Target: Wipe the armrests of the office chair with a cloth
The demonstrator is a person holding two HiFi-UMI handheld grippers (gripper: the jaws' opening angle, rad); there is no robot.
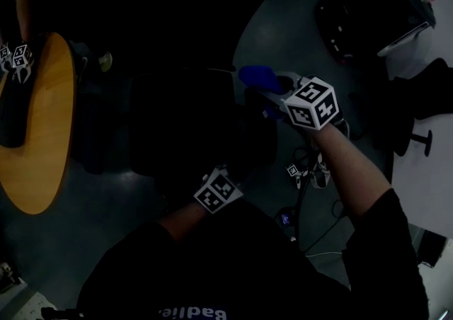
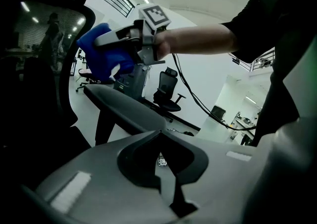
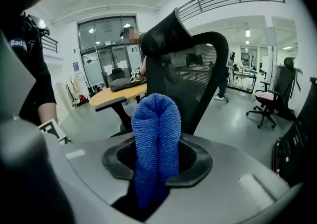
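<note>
The black office chair (image 1: 191, 120) fills the dim middle of the head view. My right gripper (image 1: 277, 90) is shut on a folded blue cloth (image 1: 258, 78), held over the chair's right side. In the left gripper view that cloth (image 2: 104, 57) hovers just above the far end of a grey armrest (image 2: 124, 111); whether it touches is unclear. In the right gripper view the cloth (image 3: 157, 134) sticks up from between the jaws of the right gripper (image 3: 154, 178), with the mesh backrest (image 3: 193, 74) behind. My left gripper (image 2: 161, 161) sits low near the armrest's near end, shut and empty.
A round wooden table (image 1: 39, 127) stands to the left of the chair, seen also in the right gripper view as the wooden table (image 3: 116, 95). Cables (image 1: 308, 191) trail on the floor at the right. Other office chairs (image 2: 168, 94) stand further off. A black case (image 1: 368, 10) lies at upper right.
</note>
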